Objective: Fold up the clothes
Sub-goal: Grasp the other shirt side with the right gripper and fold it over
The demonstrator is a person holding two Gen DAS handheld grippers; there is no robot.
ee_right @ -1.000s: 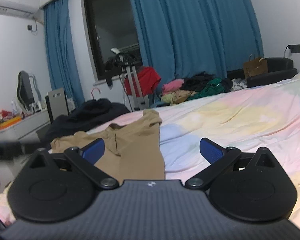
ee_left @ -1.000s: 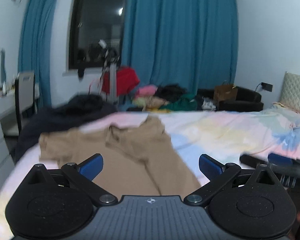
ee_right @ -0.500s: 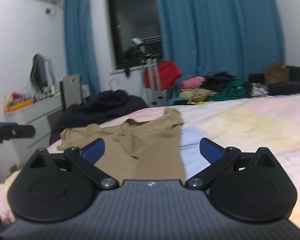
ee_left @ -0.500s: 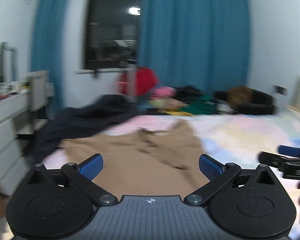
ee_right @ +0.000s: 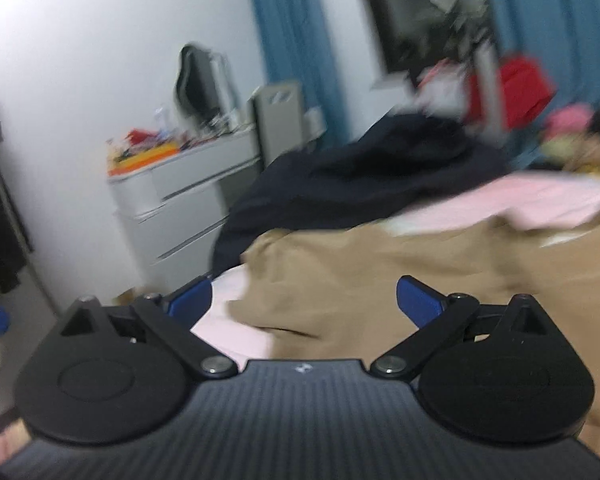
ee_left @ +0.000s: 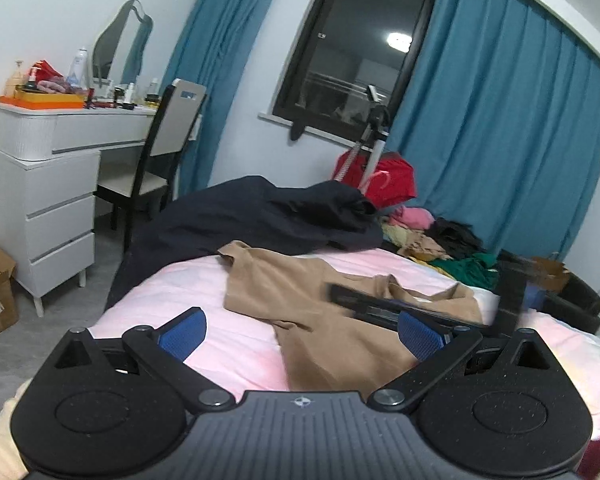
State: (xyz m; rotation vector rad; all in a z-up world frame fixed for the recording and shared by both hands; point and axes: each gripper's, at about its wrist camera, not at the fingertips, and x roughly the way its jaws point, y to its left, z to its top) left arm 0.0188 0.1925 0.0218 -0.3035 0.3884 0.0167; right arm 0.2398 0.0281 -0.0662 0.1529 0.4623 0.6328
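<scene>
Tan garment (ee_left: 324, 312): spread rumpled on the pink-sheeted bed (ee_left: 204, 292), near end hidden behind the left gripper (ee_left: 300, 330), jaws spread wide, holding nothing. Right gripper (ee_right: 304, 300): likewise released, above the same garment; its view is motion-blurred. Dark clothing heap (ee_left: 260, 216): at the bed's far edge, garment type indistinct.

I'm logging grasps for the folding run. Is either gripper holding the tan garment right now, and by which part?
Nothing is held. The left gripper and right gripper are both open above the tan garment.
</scene>
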